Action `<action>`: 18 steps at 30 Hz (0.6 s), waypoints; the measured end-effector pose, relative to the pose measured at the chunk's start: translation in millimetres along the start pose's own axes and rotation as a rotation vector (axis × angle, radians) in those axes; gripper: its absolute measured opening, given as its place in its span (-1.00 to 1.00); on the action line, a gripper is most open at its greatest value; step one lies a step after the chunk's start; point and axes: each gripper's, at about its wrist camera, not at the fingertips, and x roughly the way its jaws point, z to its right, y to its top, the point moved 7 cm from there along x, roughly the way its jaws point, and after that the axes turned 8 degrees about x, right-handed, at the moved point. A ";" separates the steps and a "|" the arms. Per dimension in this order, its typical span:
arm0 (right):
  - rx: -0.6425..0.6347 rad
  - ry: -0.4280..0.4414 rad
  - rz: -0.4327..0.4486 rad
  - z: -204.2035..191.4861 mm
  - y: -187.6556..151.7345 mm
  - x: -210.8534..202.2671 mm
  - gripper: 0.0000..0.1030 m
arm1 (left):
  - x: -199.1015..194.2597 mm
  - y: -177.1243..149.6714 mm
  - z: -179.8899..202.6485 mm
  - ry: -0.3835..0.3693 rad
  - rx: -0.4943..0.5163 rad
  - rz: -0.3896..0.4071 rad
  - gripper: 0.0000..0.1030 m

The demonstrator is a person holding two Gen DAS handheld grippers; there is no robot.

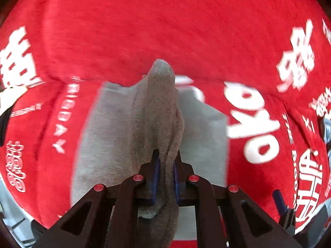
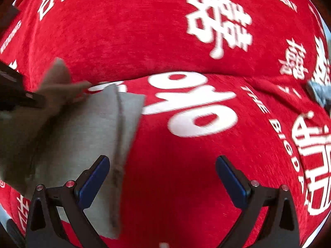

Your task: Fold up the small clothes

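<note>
Both wrist cameras look steeply down and close along their jaws at a red printed cloth (image 1: 165,20). They share the grey garment (image 1: 157,113), which lies left in the right view.

Black linkage arms, blue-padded fingers (image 2: 94,183) (red pivot screws).
</note>
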 end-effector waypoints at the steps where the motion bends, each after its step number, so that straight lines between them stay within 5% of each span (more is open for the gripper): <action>1: 0.011 0.002 -0.003 5.6 -0.8 1.3 0.98 | 10.2 -1.9 15.5 0.003 0.018 -0.014 -0.76; 7: 0.068 0.011 -0.030 33.4 -14.2 3.9 0.98 | 47.3 -12.7 50.6 0.093 0.076 -0.002 -0.72; 8: 0.074 0.015 -0.032 35.4 -16.0 3.7 0.98 | 45.9 -13.4 52.0 0.097 0.087 -0.002 -0.58; 11: 0.082 0.023 -0.035 37.0 -18.3 0.2 0.98 | 36.7 -13.5 59.2 -0.009 0.101 -0.037 0.49; 18: 0.085 0.101 0.009 29.9 -8.1 -29.7 0.98 | -54.5 -17.9 35.6 -0.258 0.142 0.106 0.55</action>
